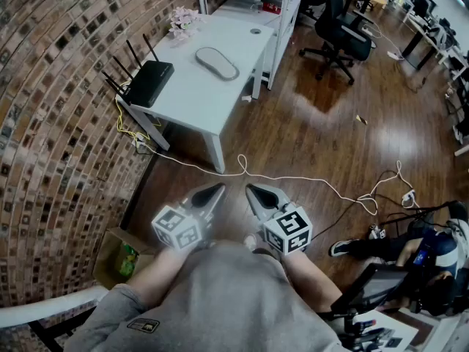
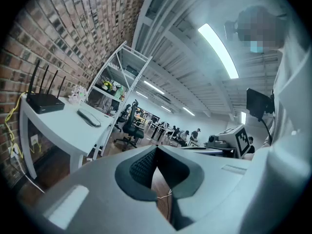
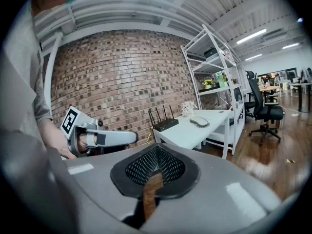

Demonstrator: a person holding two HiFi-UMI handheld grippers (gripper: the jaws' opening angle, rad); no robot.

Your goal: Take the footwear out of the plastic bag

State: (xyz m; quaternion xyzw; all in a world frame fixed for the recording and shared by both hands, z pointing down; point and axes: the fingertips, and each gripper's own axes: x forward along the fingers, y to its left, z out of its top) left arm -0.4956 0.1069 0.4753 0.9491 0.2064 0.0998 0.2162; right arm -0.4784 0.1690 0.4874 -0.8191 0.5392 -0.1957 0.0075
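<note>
Two grey wedge-shaped units: left tongs [image 1: 216,191] and right tongs [image 1: 253,191], fully closed, empty, tips converging above glossy wooden floor [image 1: 330,116].

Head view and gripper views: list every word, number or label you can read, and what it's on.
No text can be read in any view.
Marker cubes: black-and-white square patterns only, no letters.
Sweatshirt patch: too small to read.
</note>
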